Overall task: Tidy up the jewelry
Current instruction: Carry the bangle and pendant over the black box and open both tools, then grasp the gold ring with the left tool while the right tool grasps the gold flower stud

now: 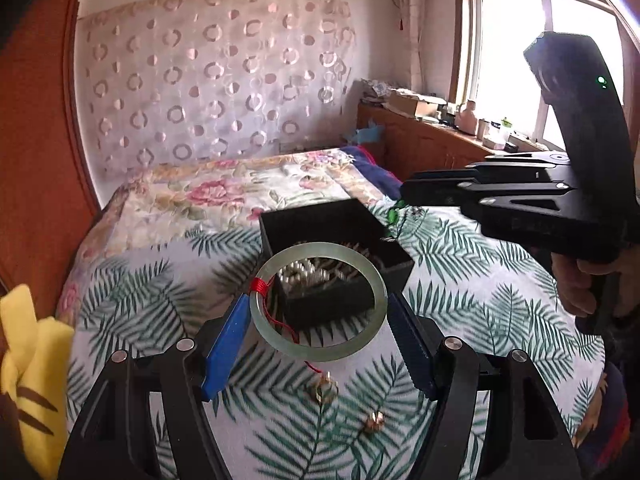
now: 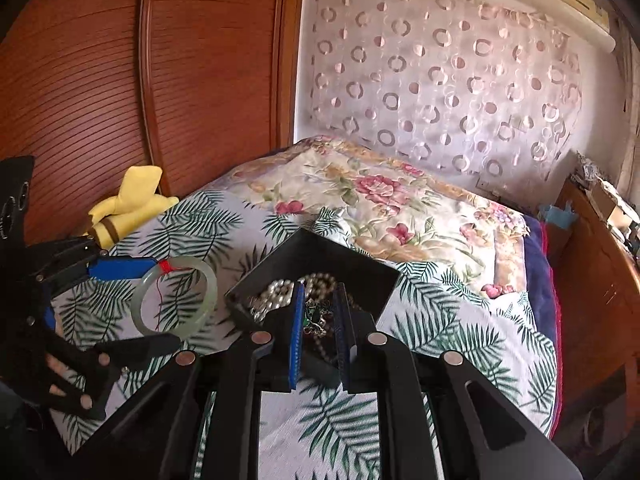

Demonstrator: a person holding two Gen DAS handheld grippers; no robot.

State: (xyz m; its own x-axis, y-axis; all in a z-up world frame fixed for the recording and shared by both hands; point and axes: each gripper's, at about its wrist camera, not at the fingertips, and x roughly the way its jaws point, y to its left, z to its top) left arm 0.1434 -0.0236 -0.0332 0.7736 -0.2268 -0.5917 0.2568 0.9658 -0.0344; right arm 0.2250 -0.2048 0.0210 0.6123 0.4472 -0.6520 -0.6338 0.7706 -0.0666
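My left gripper (image 1: pixel 320 312) is shut on a pale green jade bangle (image 1: pixel 320 350) with a red thread (image 1: pixel 261 285), held above the bed just before the black jewelry box (image 1: pixel 316 220). The bangle (image 2: pixel 141 304) and left gripper (image 2: pixel 160 300) also show in the right wrist view. My right gripper (image 2: pixel 318 318) is shut on a green-stone pendant piece (image 2: pixel 314 316) over the box (image 2: pixel 320 252), which holds pearl strands (image 2: pixel 274 294). It also shows at the right of the left wrist view (image 1: pixel 404 196). A ring (image 1: pixel 324 390) and a small gold piece (image 1: pixel 374 424) lie on the cloth.
The box sits on a leaf-print cloth (image 1: pixel 460 288) over a floral bedspread (image 2: pixel 400 200). A yellow plush toy (image 2: pixel 128 204) lies at the left by the wooden wardrobe (image 2: pixel 120 80). A cluttered wooden cabinet (image 1: pixel 432 140) stands under the window.
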